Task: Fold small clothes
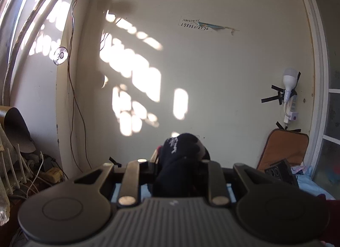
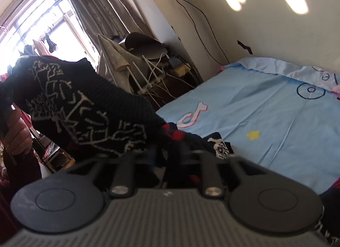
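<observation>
Both tongs, the left gripper and right gripper, pinch the dark knitted sweater; its bunched folds hide their tips.

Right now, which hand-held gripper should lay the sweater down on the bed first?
Right hand-held gripper, probably: its grip on the dark sweater sits low beside the blue bedsheet; the left faces the wall.

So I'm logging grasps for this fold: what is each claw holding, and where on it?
Both claws grip one dark knit garment: the left claw a bunched end, the right claw near the red-dotted part. It hangs above the bed.
</observation>
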Demonstrator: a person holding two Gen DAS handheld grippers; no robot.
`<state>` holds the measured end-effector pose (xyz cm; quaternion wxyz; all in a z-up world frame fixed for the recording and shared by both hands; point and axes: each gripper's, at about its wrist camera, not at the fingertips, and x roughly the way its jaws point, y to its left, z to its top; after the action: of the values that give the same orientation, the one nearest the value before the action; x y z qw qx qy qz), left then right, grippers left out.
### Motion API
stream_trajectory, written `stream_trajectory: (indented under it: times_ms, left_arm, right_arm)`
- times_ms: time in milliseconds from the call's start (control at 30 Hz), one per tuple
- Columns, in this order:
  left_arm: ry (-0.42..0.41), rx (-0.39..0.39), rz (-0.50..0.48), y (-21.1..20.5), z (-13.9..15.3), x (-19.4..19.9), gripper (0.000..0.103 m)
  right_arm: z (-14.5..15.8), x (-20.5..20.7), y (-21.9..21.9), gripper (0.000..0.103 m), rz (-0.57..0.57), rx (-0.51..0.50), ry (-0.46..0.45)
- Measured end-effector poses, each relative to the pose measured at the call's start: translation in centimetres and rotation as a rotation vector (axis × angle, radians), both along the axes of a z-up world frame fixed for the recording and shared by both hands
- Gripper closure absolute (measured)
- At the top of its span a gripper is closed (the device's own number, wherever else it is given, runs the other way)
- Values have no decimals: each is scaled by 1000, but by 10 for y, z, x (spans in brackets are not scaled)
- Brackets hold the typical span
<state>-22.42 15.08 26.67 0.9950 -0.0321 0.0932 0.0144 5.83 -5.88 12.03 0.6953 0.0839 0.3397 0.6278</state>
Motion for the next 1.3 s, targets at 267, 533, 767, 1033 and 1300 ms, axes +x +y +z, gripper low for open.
stream_trajectory:
  times_ms: [267,533,767,1033,1300]
  left_arm:
    - [-84,-84,16,20,31,5,82]
    - [-286,7,-93,-16,95,-7,82]
    - [-327,96,-124,-42,108,-3,82]
    - [-1,64,-152,-60,12,127,82]
    - [499,9,-41,-85,-150,315,76]
  right_arm:
    - [97,-59,-90,89,-326,223,-316]
    - [234,-151,-157,89,-646,365,-705]
    - [280,-178,-163,89,-795,286,-868]
    - [178,-58,-146,89,-903,-3,-636]
    - [28,99,-107,70,-1072,-332,-260]
